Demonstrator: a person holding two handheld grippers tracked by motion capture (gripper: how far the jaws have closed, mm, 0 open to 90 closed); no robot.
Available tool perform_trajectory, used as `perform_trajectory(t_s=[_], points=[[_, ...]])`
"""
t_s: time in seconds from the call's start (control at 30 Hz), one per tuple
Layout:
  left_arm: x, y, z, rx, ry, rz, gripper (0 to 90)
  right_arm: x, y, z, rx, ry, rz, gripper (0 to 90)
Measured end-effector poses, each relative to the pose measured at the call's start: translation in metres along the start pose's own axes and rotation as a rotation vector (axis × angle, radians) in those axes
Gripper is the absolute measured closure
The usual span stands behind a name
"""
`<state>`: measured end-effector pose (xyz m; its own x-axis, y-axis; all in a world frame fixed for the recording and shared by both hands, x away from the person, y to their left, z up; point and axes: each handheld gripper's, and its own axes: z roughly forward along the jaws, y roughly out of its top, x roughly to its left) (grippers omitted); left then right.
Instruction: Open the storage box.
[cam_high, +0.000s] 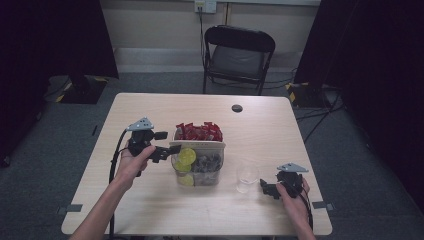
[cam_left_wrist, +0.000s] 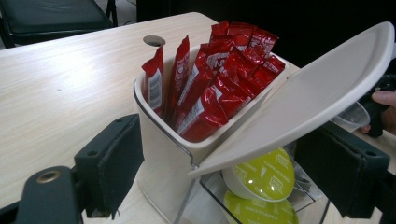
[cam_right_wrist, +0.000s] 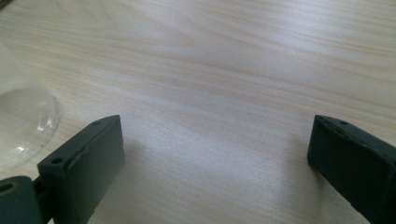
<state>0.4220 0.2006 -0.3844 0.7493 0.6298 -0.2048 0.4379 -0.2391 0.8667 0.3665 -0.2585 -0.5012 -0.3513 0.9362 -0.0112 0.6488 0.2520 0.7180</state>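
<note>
Left gripper (cam_high: 169, 150) hovering beside the organiser (cam_left_wrist: 163, 140), jaws standing wide apart with nothing between the pads, one jaw on each side of the box's near corner without touching it. Straight ahead of those jaws: red sachets (cam_left_wrist: 210, 79) standing upright in the white back compartment. Just beyond the right-hand jaw: white lid (cam_left_wrist: 308, 98) tilting up, hinged open over the clear front compartment, green pods (cam_left_wrist: 264, 175) lying beneath it. Seen from above, pods (cam_high: 186, 156) sitting right at the tips of this gripper, sachets (cam_high: 199, 132) a little past them.

Right gripper (cam_high: 266, 188) resting low over the table (cam_right_wrist: 224, 70), jaws spread wide and holding nothing, bare wood lying between them. Clear cup (cam_high: 247, 175) standing just beside its left jaw, apart from it; rim curving into the right gripper view at far left.
</note>
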Motion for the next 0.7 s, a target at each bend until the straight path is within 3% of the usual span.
perform_trajectory(t_s=[0.3,0.4,0.7], points=[[0.0036,0.0013,0.0018,0.000,0.009,-0.015,15.9,0.0000,0.0000,0.0000,0.000,0.000,0.000,3.4],[0.0050,0.0002,0.0005,-0.025,0.006,-0.030,15.6,0.0000,0.0000,0.0000,0.000,0.000,0.000,3.4],[0.0102,-0.0048,0.0014,-0.034,0.050,-0.051,15.7,0.0000,0.0000,0.0000,0.000,0.000,0.000,3.4]])
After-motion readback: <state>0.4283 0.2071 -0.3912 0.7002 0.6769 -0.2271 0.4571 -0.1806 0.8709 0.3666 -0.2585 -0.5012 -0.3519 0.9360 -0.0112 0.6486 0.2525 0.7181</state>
